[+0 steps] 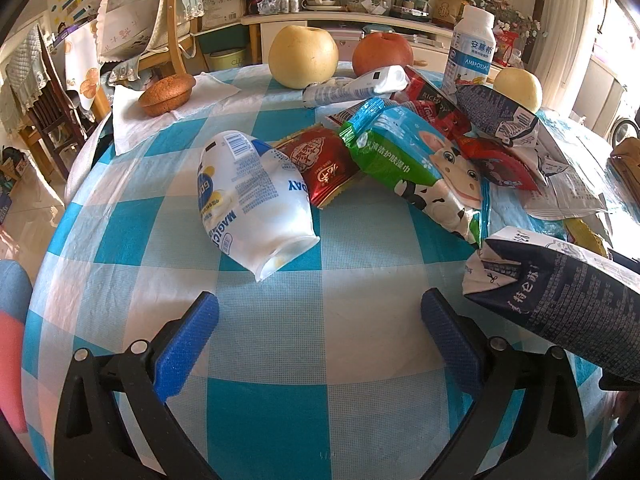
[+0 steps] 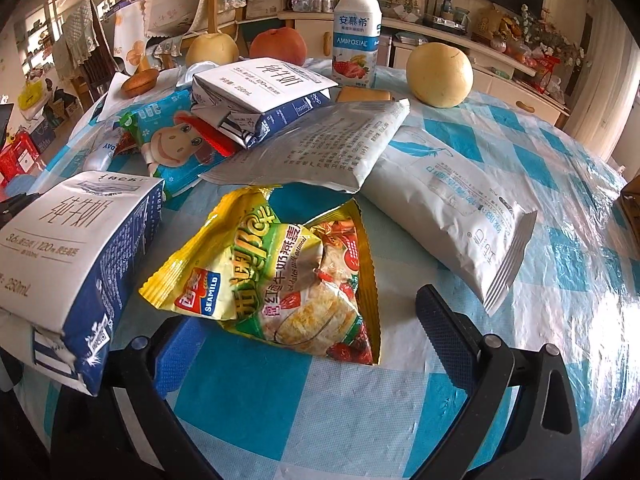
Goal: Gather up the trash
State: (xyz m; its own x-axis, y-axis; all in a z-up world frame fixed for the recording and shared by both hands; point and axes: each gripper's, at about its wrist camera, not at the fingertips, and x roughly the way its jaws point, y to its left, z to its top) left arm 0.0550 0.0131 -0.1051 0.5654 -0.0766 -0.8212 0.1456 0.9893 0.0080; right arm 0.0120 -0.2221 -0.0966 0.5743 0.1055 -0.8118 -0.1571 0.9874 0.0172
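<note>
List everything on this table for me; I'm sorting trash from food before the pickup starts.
Yogurt cup: 1, white, crushed, on its side, ahead of left gripper.
Red snack wrapper: 1, beside the cup.
Wet-wipe pack: 1, green and blue, cow print, centre.
Milk cartons: 2, white and navy, flattened.
Oatmeal packet: 1, yellow, torn, between right gripper's fingers.
White pouches: 2, right side.
Yogurt bottle: 1, white, upright, far edge.
Pears: 2, yellow.
Apple: 1, red.
Muffin: 1, brown, on napkin.
Left gripper: open.
Right gripper: open.
</note>
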